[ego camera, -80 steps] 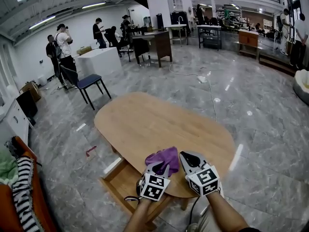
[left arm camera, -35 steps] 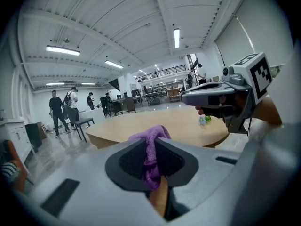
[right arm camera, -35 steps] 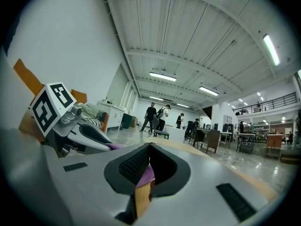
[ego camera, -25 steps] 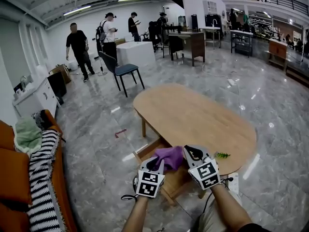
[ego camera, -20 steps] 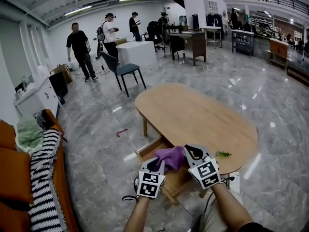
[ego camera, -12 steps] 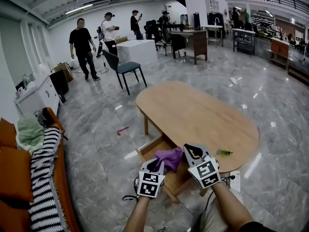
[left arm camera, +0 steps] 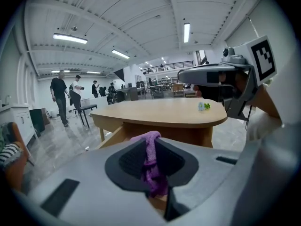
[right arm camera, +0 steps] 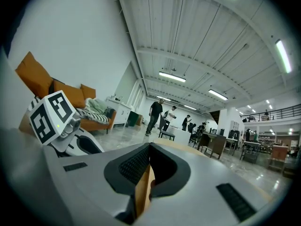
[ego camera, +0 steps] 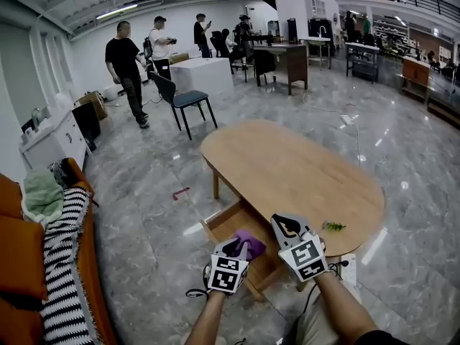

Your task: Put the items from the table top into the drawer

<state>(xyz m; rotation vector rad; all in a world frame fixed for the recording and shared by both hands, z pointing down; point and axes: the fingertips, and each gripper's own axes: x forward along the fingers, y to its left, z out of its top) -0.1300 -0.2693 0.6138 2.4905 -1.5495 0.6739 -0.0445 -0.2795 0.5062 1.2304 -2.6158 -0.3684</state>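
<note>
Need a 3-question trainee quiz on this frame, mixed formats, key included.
1. True or false: the right gripper holds the purple cloth.
2. What lies on the table top? A) a small green item B) a red mug C) a book
3. Fill in: the left gripper holds the cloth over the open ____.
Key: 1 false; 2 A; 3 drawer.

The fingers [left arm camera: 129, 160] of my left gripper [left arm camera: 150, 144] pinch a purple cloth [left arm camera: 151, 169], bunched up between them. Beyond stands the wooden surface [left arm camera: 160, 113], a small green thing [left arm camera: 203, 106] near its right end. My right gripper [left arm camera: 188, 76] hangs upper right.
</note>
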